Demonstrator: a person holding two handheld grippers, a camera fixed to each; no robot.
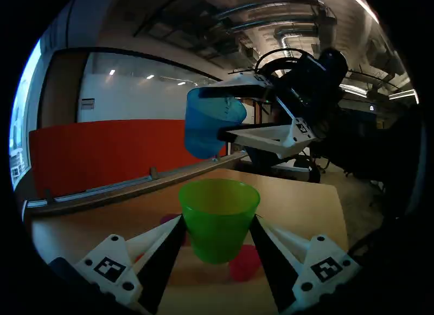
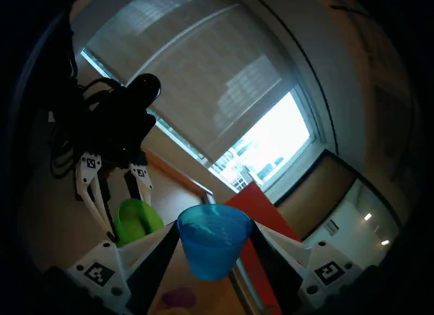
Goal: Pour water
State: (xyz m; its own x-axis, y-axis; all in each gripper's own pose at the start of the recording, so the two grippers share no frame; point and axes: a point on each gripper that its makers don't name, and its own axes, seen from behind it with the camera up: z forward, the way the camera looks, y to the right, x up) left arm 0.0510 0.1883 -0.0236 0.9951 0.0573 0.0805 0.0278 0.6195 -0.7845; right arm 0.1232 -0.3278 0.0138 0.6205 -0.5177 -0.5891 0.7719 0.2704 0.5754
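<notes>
Left gripper (image 1: 217, 231) clamps green cup (image 1: 219, 206) above table (image 1: 304, 201). Right gripper (image 2: 214, 231) grasps blue cup (image 2: 211, 255), tilted higher up (water level unclear). Advice: centre lip over green rim, tip slowly.

Low in the middle I see a green cup (image 1: 219, 228) of smooth plastic that lets light through. The blue cup (image 1: 209, 122) above it looks the same, a bit shiny. The table (image 1: 304, 201) is smooth pale wood. The red wall (image 1: 103, 147) on the left looks matt.

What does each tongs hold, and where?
The left tongs pinch the green plastic cup by its side walls; the right tongs, the translucent blue plastic cup likewise.
</notes>
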